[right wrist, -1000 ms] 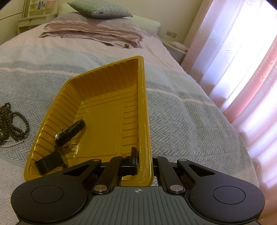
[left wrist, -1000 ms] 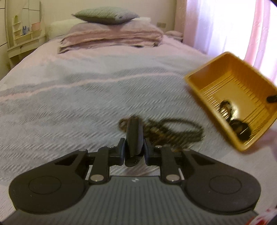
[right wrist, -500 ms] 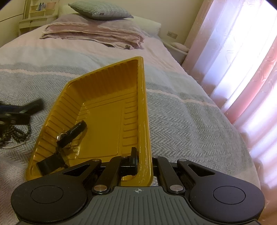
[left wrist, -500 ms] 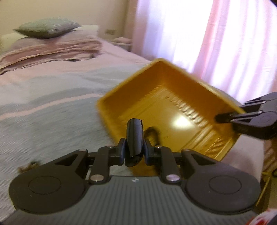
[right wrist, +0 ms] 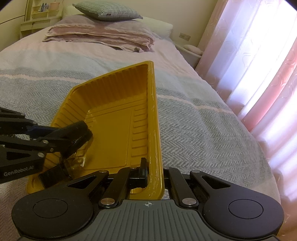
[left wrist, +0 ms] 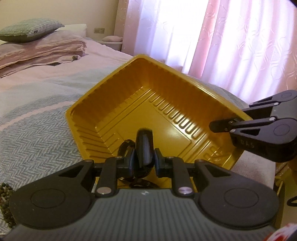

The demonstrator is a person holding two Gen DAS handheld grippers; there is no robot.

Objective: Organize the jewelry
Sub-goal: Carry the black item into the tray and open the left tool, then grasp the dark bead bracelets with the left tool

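A yellow ribbed plastic tray [left wrist: 167,96] [right wrist: 118,118] is held tilted above the bed. My right gripper [right wrist: 154,168] is shut on the tray's right rim; it also shows in the left wrist view [left wrist: 219,126]. My left gripper [left wrist: 143,146] is shut, fingers together, and reaches over the tray's near corner; it shows in the right wrist view [right wrist: 79,133]. Whether it holds anything I cannot tell. Dark jewelry pieces [left wrist: 126,146] [right wrist: 53,174] lie in the tray's low corner, partly hidden by the left gripper. A dark bead necklace [left wrist: 4,192] lies on the blanket at far left.
The grey herringbone blanket [right wrist: 194,129] covers the bed. Folded bedding and a pillow [right wrist: 107,9] are at the head. Pink curtains [right wrist: 259,64] hang at the right. A bedside shelf [right wrist: 40,16] stands at the back left.
My left gripper has swung right from above the bead necklace to over the tray's low corner. The right gripper still holds the tray in the same place.
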